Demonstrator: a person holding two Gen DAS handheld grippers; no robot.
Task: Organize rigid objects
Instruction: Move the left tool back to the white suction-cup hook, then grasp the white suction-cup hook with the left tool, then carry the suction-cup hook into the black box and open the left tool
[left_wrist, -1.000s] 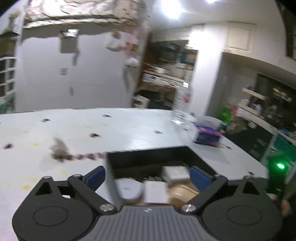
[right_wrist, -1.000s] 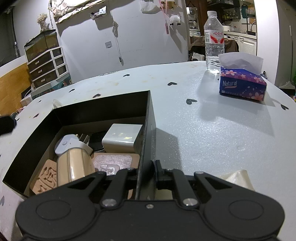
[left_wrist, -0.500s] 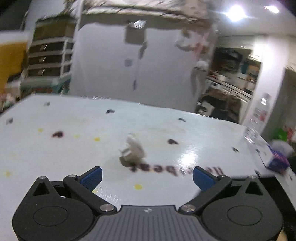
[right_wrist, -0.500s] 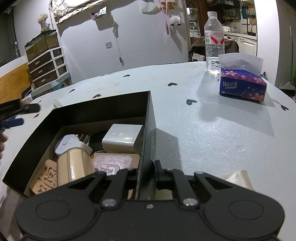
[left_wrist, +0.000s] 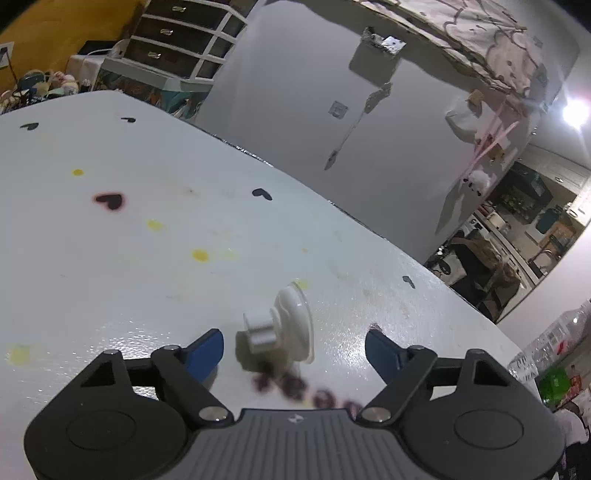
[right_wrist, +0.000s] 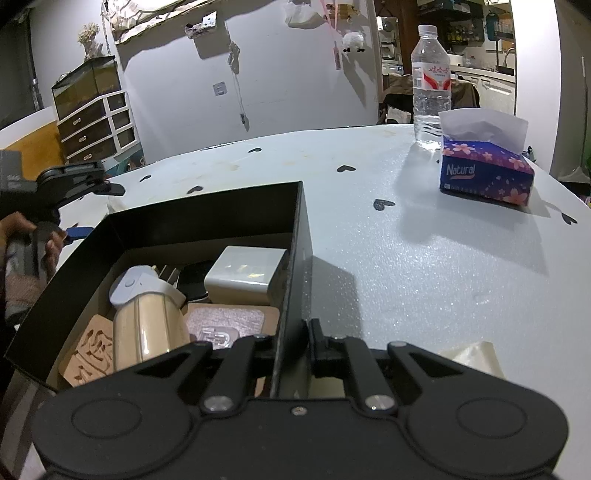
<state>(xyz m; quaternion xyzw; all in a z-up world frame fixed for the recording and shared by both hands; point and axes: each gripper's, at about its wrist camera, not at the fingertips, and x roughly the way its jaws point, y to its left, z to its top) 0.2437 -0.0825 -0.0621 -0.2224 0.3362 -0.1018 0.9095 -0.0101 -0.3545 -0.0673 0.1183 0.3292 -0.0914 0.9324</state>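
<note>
A small white suction-cup hook (left_wrist: 279, 326) lies on the white table between the blue pads of my left gripper (left_wrist: 294, 349), which is open around it without touching. My right gripper (right_wrist: 295, 341) is shut on the right wall of a black box (right_wrist: 295, 258). The box holds a white charger block (right_wrist: 245, 275), a white plug (right_wrist: 138, 286), a beige cylinder (right_wrist: 147, 332), a wooden carved coaster (right_wrist: 90, 354) and a pinkish pad (right_wrist: 225, 321). My left gripper also shows in the right wrist view (right_wrist: 74, 206), at the box's far left.
A tissue box (right_wrist: 485, 171) and a water bottle (right_wrist: 430, 85) stand at the table's right back. A cream scrap (right_wrist: 476, 356) lies beside my right gripper. The table (left_wrist: 110, 277) bears heart marks and yellow spots. Drawers (right_wrist: 96, 127) stand beyond the table's left edge.
My left gripper has swung left, away from the box, and closed in on the white hook, which now lies between its open fingers. My right gripper and the box have not moved.
</note>
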